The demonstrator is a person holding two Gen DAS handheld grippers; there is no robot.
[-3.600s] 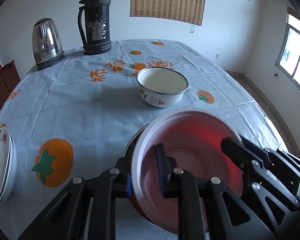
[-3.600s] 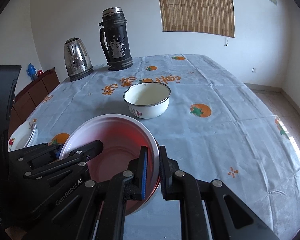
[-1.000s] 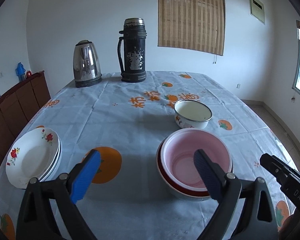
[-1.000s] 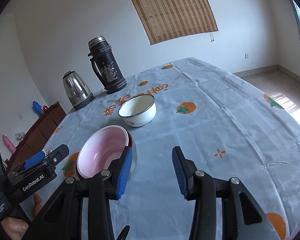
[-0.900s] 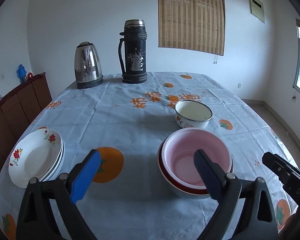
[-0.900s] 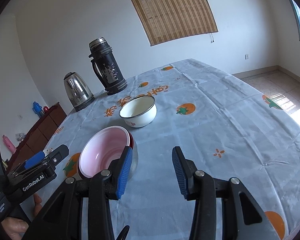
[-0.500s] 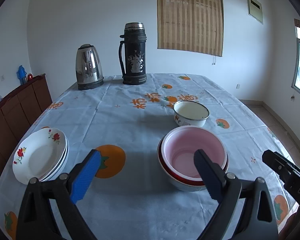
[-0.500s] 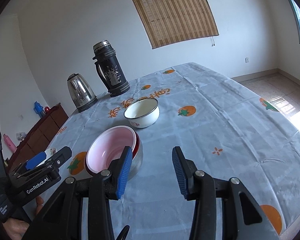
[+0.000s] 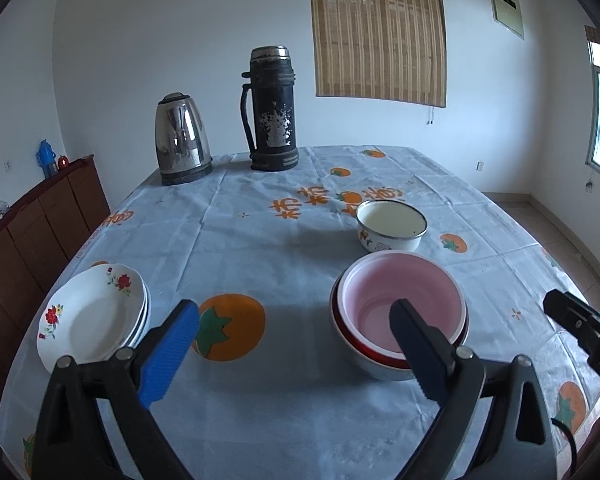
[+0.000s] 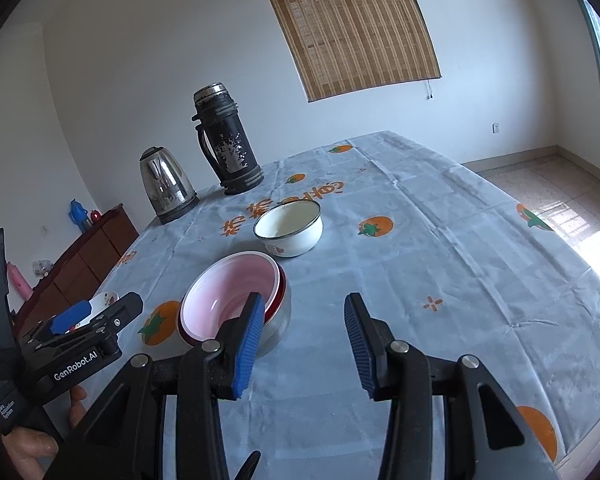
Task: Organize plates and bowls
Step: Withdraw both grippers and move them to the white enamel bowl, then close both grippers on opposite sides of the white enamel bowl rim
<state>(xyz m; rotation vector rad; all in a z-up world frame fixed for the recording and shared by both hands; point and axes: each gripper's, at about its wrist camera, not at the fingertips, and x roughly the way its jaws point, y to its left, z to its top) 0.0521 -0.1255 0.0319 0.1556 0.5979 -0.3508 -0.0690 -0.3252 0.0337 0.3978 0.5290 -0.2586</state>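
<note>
A pink bowl (image 9: 400,300) (image 10: 230,292) sits nested in a red-rimmed bowl, which rests in a steel bowl on the tablecloth. Beyond the stack stands a white enamel bowl (image 9: 391,230) (image 10: 289,228). A stack of white flowered plates (image 9: 90,312) lies at the table's left edge. My left gripper (image 9: 294,346) hangs wide open above the cloth, nothing between its blue pads. My right gripper (image 10: 304,338) is open and empty too, its left pad overlapping the bowl stack's near rim in the picture.
A steel kettle (image 9: 182,144) and a tall black thermos (image 9: 270,110) stand at the table's far end. A wooden sideboard (image 9: 32,228) runs along the left wall. The other gripper's body (image 10: 60,344) and a hand show at the right wrist view's lower left.
Both grippers let go of the pink bowl, which now sits in the stack. They have since backed away a little, so bowls and plates look smaller and farther off.
</note>
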